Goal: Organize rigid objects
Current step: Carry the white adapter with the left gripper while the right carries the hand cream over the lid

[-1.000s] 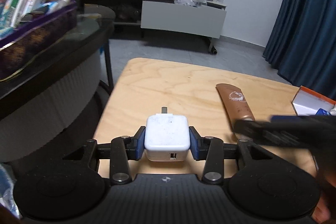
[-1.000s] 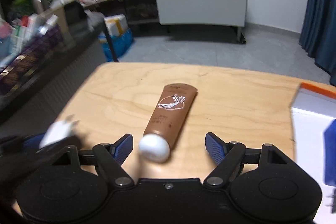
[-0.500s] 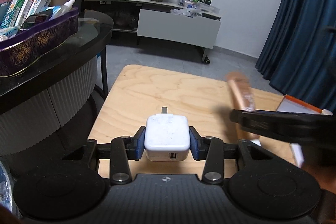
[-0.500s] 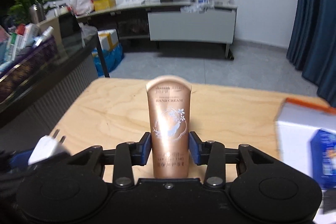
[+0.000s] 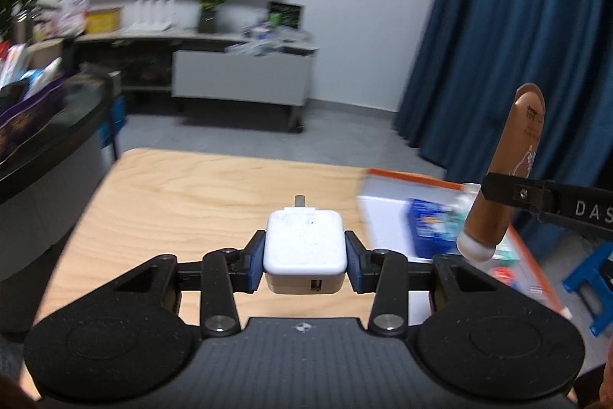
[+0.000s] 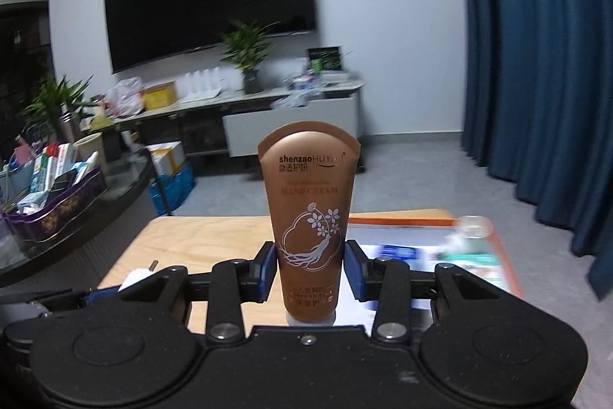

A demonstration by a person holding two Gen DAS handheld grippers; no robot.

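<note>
My left gripper (image 5: 305, 257) is shut on a white USB charger (image 5: 304, 242), held above the wooden table (image 5: 191, 186). My right gripper (image 6: 309, 267) is shut on a brown hand cream tube (image 6: 310, 217), upright with its white cap down. The tube also shows in the left wrist view (image 5: 505, 175), raised at the right above a white box with an orange rim (image 5: 387, 213). The charger shows in the right wrist view (image 6: 135, 276) at the lower left.
The white box (image 6: 398, 232) holds a blue packet (image 5: 429, 229) and other small items. A dark round table with a purple basket of boxes (image 6: 53, 206) stands at the left. A TV cabinet (image 6: 291, 125) and blue curtains (image 6: 536, 83) lie behind.
The right gripper closed on the hand cream tube and lifted it upright off the table. Both grippers have risen and swung right towards the white box. The left still holds the charger.
</note>
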